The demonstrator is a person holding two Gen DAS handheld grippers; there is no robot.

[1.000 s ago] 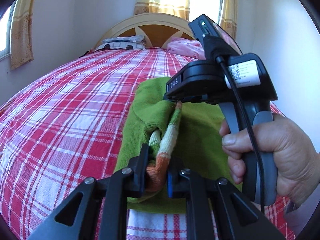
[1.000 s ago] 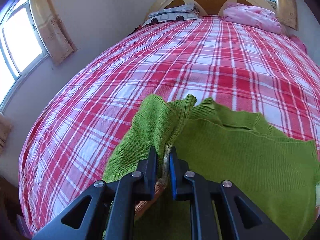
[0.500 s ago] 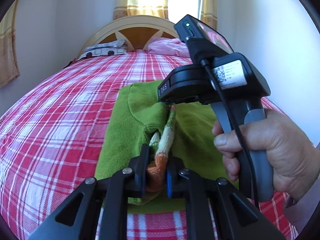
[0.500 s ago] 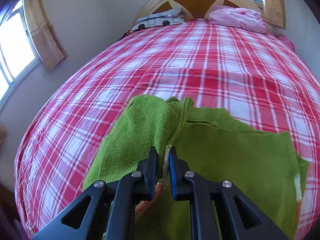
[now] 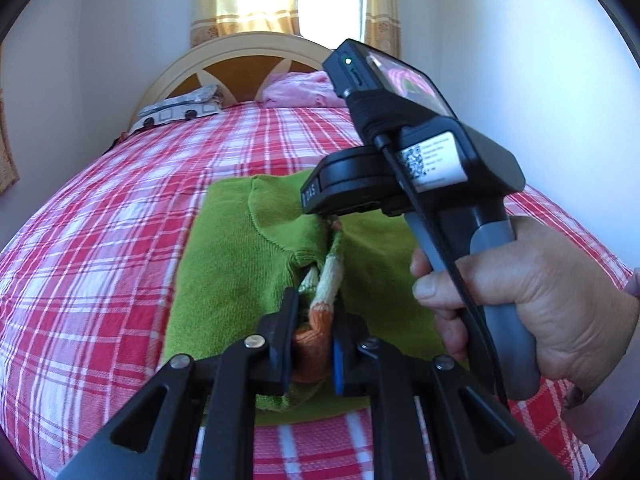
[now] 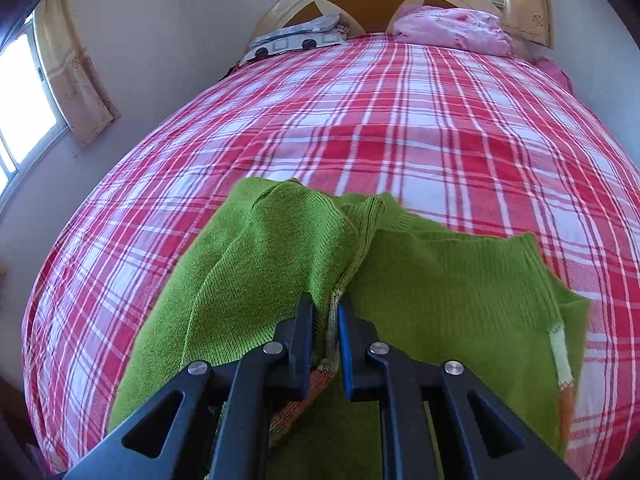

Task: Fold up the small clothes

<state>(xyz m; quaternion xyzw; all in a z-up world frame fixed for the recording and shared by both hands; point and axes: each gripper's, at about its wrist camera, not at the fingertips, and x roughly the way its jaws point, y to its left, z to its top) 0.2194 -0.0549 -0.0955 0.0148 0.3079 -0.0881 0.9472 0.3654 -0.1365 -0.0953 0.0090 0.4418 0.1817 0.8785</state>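
A small green knit sweater (image 5: 240,264) with orange-and-white striped trim lies on the red plaid bed, also in the right wrist view (image 6: 440,280). My left gripper (image 5: 312,344) is shut on its orange striped hem. My right gripper (image 6: 325,336) is shut on a raised fold of the same sweater a little farther up; its black body (image 5: 400,176) and the hand holding it show in the left wrist view, above the sweater. The fold is pulled up between the two grippers.
The red plaid bedspread (image 6: 400,128) covers the whole bed. At the headboard (image 5: 244,64) lie a patterned pillow (image 6: 296,36) and a pink bundle (image 6: 448,28). Walls and curtained windows stand to the left and behind.
Both grippers have moved with the sweater still held, and the views have tilted up toward the headboard. The green fold has shifted slightly across the bed.
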